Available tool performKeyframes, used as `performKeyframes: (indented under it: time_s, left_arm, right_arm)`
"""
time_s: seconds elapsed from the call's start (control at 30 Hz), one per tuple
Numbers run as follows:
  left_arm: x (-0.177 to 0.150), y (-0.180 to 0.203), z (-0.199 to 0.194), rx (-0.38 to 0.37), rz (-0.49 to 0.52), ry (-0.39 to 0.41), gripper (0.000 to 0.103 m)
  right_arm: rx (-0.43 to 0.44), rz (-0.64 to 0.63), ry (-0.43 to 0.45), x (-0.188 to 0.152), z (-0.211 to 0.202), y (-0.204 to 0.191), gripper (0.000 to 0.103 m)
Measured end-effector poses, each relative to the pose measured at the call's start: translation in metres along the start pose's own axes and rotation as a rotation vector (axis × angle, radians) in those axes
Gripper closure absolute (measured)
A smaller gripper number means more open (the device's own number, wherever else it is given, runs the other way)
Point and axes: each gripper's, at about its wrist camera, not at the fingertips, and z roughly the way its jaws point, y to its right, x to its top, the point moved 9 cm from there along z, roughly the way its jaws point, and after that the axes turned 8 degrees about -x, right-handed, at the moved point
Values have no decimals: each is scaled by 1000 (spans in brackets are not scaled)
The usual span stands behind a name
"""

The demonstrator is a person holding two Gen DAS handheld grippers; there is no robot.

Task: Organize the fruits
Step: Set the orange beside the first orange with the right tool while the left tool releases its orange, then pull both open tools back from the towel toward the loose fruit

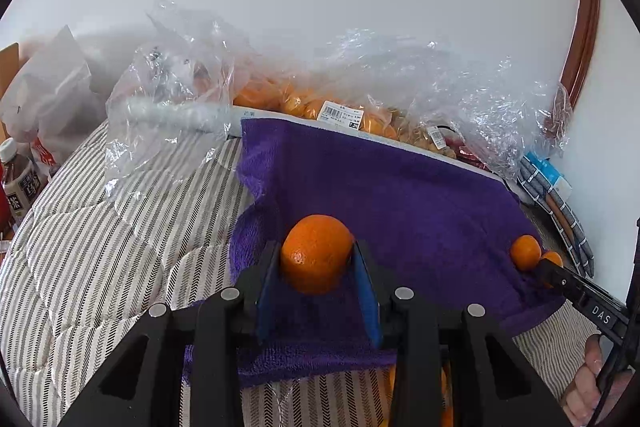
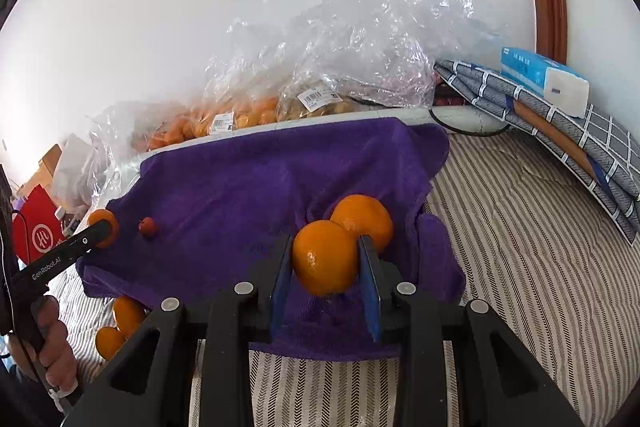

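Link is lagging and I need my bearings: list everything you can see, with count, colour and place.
oranges: two gripped, one loose on the towel behind the right grip, two on the bedding
small red fruit: one, on the towel
towel: one, purple, spread on the bedding
bedding: striped grey and white
fruit bags: several, clear plastic, behind the towel
tissue pack: one, blue and white, far right on folded cloth
bottle: one, dark, far left
left gripper: black, shut on an orange
right gripper: black, shut on an orange

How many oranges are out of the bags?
5 oranges: one in the left gripper, one in the right gripper, one on the towel, two on the bedspread. More may be hidden.
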Motion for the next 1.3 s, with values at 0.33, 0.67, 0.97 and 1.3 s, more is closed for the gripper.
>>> performKeyframes:
  time_s: [0.33, 0.67, 0.97, 1.3]
  left_arm:
    - [-1, 0, 4, -3, -7, -12, 69]
    - [-1, 1, 6, -9, -2, -17, 69]
    - [3, 3, -4, -5, 12, 32, 50]
    - [2, -11, -31, 29, -17, 91, 47]
  right_arm:
    - [-21, 13, -40, -7, 11, 5, 71]
    - [-30, -14, 9, -5, 0, -1, 53]
    - [-117, 0, 122, 4, -30, 5, 35]
    - [16, -10, -8, -37, -57, -46, 35]
